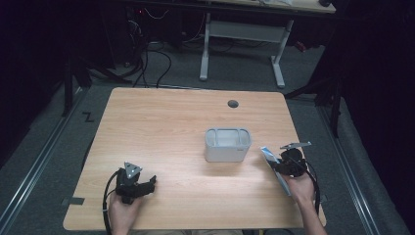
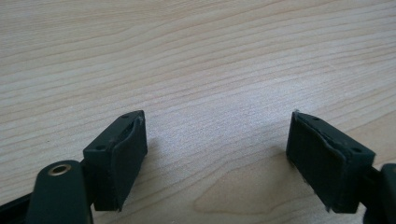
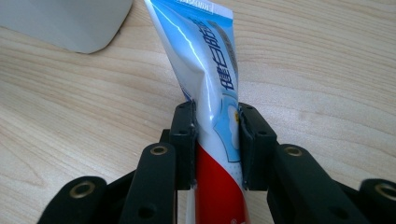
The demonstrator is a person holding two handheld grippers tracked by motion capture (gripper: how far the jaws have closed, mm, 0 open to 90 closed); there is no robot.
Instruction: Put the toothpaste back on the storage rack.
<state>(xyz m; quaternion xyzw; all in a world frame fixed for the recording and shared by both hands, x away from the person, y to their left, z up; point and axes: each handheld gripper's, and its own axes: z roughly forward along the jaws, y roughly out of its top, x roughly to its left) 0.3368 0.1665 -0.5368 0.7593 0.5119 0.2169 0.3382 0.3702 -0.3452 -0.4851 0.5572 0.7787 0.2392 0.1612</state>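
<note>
A toothpaste tube (image 3: 208, 88), white and blue with a red lower part, is pinched between the two black jaws of my right gripper (image 3: 215, 135). In the high view that right gripper (image 1: 289, 164) sits near the table's right edge with the tube (image 1: 274, 166) slanting across it, its flat end toward the grey box (image 1: 227, 145). The left gripper (image 1: 139, 185) rests near the front left of the wooden table (image 1: 161, 127). Its jaws stand wide apart over bare wood, and nothing lies between the pads (image 2: 126, 154) of the left gripper (image 2: 217, 158).
The grey open-topped box stands mid-table, left of the tube; its corner (image 3: 70, 23) shows at the top left of the right gripper view. A round cable hole (image 1: 233, 104) sits near the far edge. A white desk frame (image 1: 242, 44) stands on the floor beyond.
</note>
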